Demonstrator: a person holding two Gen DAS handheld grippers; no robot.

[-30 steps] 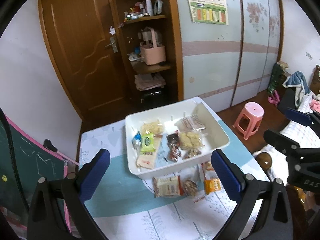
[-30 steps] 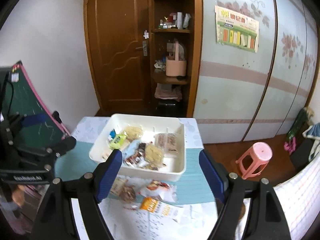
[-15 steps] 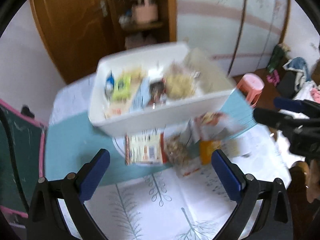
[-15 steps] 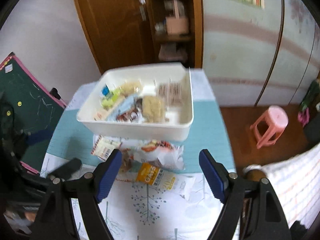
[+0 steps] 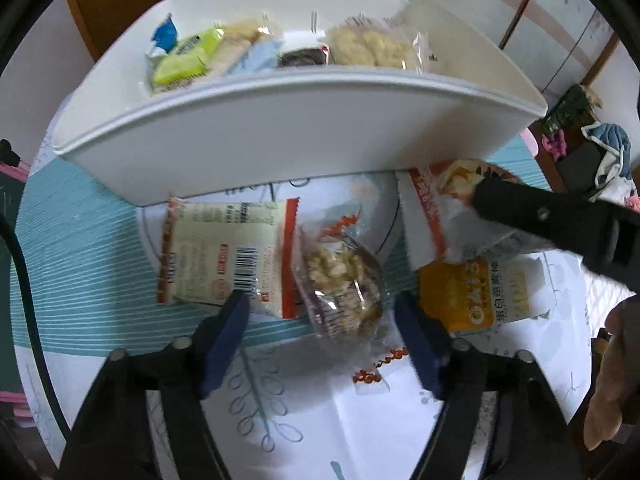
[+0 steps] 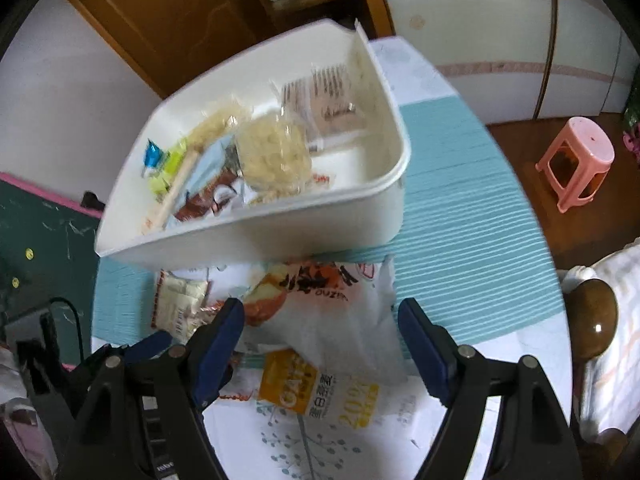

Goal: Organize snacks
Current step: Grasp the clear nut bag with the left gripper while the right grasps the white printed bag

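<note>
Both grippers have dropped in close over the loose snacks.

The left hand-held gripper (image 5: 322, 312) gapes wide around the clear nut packet (image 5: 340, 280); the right hand-held gripper (image 6: 320, 320) gapes wide over the white bun bag (image 6: 332, 312), beside the white bin (image 5: 280, 140) mid-table: pickup looks imminent.

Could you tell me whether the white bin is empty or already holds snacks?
Holds snacks: several wrapped packets lie inside the white bin.

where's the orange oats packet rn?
On the table, in front of the white bin: orange oats packet sits right of the clear walnut snack bag.
</note>
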